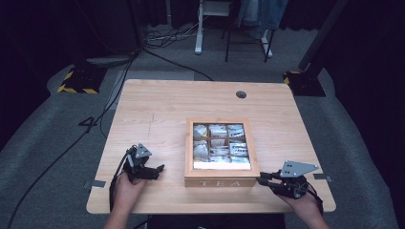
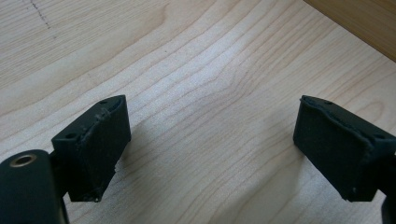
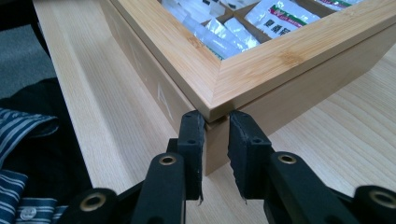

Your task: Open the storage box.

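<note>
Nine compartments of packets are seen in the tea box (image 1: 222, 177) mid-desk (image 1: 157, 109) (lid closed). Its near corner is pinched by the right claw (image 3: 215, 140); the left claw (image 2: 210, 149) is spread wide, empty.

A light wooden tea box (image 1: 221, 180) is sitting flat and square on the desk (image 1: 157, 109), right of its middle and toward the near edge. Its lid is lying closed, a wooden frame around a clear window. Pale letters reading TEA are showing on its front wall. Through the window, white and silvery tea packets (image 1: 237, 149) are lying in a grid of small compartments.
</note>
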A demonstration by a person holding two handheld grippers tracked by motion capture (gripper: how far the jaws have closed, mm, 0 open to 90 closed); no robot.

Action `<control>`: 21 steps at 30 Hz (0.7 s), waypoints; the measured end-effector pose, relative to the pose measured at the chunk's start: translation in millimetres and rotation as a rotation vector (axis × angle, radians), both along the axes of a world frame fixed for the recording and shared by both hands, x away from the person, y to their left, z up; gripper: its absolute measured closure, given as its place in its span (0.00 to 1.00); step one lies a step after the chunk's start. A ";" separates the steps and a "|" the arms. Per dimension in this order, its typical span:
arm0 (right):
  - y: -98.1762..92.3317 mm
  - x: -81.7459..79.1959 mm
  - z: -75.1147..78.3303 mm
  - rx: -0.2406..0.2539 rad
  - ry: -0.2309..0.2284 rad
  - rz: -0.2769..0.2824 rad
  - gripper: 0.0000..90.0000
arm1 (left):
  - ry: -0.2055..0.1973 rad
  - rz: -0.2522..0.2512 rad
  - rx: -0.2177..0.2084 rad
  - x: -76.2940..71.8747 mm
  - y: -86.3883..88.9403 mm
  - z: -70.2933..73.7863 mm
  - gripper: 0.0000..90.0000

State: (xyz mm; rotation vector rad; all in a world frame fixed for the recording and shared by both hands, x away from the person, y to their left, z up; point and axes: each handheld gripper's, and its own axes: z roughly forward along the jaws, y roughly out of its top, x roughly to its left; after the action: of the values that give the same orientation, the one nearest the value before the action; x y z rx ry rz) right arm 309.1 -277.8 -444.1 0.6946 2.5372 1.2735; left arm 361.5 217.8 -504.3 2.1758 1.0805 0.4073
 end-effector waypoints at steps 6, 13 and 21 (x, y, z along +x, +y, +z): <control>-0.8 0.6 4.2 0.022 0.004 -0.012 0.81 | 0.000 0.000 0.000 0.0 0.0 0.0 0.13; 0.4 -1.9 17.3 0.044 -0.047 -0.051 0.73 | -0.001 0.001 0.000 -0.1 -0.1 -0.1 0.13; 4.8 -1.4 33.6 0.047 -0.118 -0.076 0.64 | 0.001 0.005 -0.001 -0.4 -0.3 0.0 0.13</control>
State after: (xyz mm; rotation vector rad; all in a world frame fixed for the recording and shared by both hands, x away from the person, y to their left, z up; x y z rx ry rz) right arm 307.7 -273.0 -410.5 0.6973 2.3714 1.3118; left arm 361.1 217.5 -504.4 2.1731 1.0875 0.4078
